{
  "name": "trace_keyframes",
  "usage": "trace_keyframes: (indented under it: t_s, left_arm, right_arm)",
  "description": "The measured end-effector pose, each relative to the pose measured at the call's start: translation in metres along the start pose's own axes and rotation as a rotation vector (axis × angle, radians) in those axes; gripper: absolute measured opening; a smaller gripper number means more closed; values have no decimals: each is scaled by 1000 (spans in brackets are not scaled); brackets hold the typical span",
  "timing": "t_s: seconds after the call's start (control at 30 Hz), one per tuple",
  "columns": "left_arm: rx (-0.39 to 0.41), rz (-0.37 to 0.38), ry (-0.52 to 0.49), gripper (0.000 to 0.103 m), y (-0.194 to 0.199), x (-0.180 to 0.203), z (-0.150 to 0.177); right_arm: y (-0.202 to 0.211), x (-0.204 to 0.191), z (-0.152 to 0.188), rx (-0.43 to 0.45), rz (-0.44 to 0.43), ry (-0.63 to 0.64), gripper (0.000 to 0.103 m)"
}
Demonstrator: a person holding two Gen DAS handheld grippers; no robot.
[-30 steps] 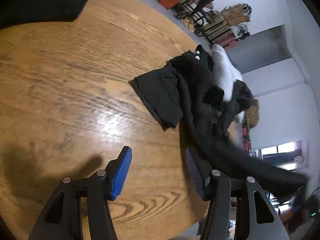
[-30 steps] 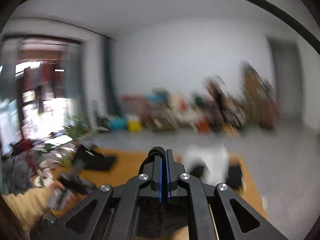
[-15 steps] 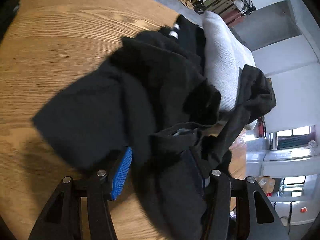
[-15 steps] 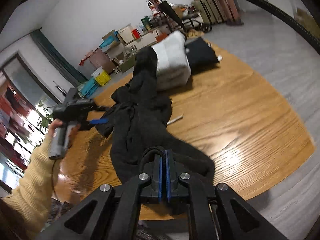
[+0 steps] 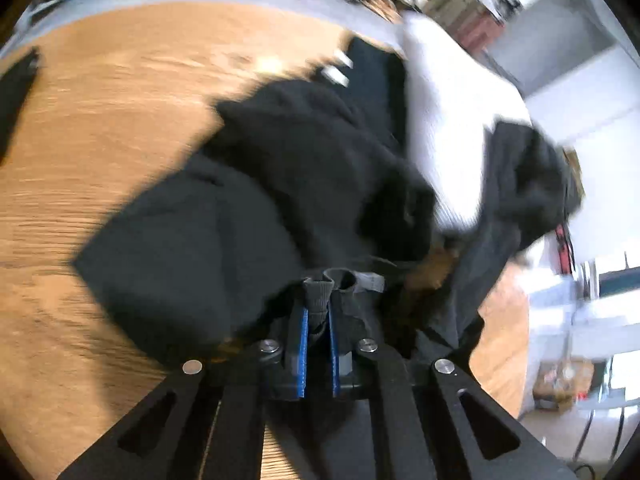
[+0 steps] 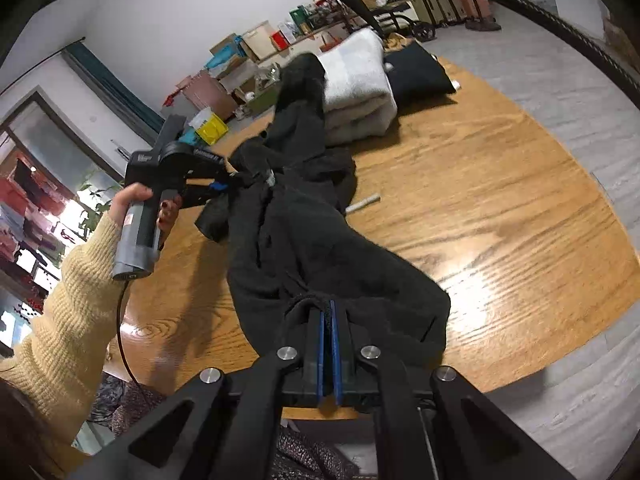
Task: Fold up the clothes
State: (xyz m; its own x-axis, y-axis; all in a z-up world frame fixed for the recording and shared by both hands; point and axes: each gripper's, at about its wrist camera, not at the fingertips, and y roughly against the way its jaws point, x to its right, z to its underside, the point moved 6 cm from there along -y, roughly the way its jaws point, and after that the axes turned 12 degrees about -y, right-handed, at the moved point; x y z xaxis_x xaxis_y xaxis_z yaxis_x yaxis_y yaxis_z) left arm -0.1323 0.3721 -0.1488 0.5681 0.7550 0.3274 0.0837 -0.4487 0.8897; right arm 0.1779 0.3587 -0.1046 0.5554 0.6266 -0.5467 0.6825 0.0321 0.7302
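Right gripper (image 6: 328,320): jaws clamped tight on one end of the black garment (image 6: 304,240), just above the near edge of the wooden table (image 6: 500,208). Left gripper (image 5: 318,312): jaws closing, ribbed fabric bunched between the blue pads (image 5: 303,344), so that end reads as pinched. Garment runs crumpled across the table between my two grips. Step as I judge it: both ends secured, ready to spread before folding. Next move needs both hands pulled apart to tension and flatten it, clear of the folded white towel (image 6: 360,84) and folded black piece (image 6: 416,68) beyond, which it partly overlaps.
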Motion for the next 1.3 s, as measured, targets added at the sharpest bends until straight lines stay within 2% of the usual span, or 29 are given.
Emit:
trace_keyframes:
  t_s: [0.07, 0.17, 0.3, 0.37, 0.5, 0.57, 0.63, 0.73, 0.8, 0.87, 0.93, 0.97, 1.0, 1.03, 1.07, 1.13, 1.2, 1.27, 1.3]
  left_arm:
    - [20, 10, 46, 8, 18, -20, 0]
    - [67, -13, 101, 8, 59, -60, 8]
    - [195, 26, 216, 7, 144, -111, 39]
    - [263, 38, 256, 7, 194, -137, 69]
    - [341, 61, 355, 7, 272, -194, 158]
    - [342, 48, 423, 7, 287, -219, 184]
    - [336, 22, 497, 7, 299, -246, 205]
    - [320, -16, 552, 7, 297, -268, 196]
    - [327, -30, 580, 7, 298, -280, 177]
    - [374, -3, 626, 7, 306, -288, 139]
    - [462, 20, 642, 7, 336, -288, 93]
    - [528, 26, 615, 7, 363, -281, 67]
    - [601, 34, 568, 7, 394, -268, 46]
    - [682, 30, 500, 1, 431, -251, 28]
    - [783, -2, 421, 0, 477, -232, 16]
    - [966, -49, 309, 0, 555, -198, 10]
    - [1040, -3, 294, 0, 600, -180, 17]
    - [1014, -40, 280, 0, 608, -172, 24]
    - [990, -66, 265, 0, 599, -171, 28]
  right_arm:
    - [1, -4, -4, 6, -9, 19, 5]
    - [-4, -17, -5, -11, -37, 52, 5]
    - [-16, -49, 7, -69, -84, 144, 5]
    - [-24, -67, 20, -115, -105, 185, 5]
    - [-39, -97, 53, -207, -158, 239, 5]
    - [-47, -109, 60, -235, -166, 263, 5]
    - [-58, -122, 49, -236, -145, 303, 5]
    - [-81, -148, 11, -189, -106, 377, 5]
    - [-99, -168, -25, -145, -80, 417, 5]
    - [-117, -199, -74, -102, -56, 434, 4]
    - [-123, -239, -131, -56, -58, 411, 4]
    - [-112, -262, -162, -13, -82, 391, 4]
    - [-92, -289, -191, 58, -109, 392, 4]
    - [-68, -315, -217, 137, -138, 398, 4]
    - [-37, -339, -238, 234, -168, 419, 4]
    - [25, -381, -271, 427, -223, 455, 4]
    - [92, -414, -283, 602, -304, 484, 4]
    - [116, -434, -275, 654, -311, 533, 4]
    - [118, -440, -268, 661, -301, 562, 4]
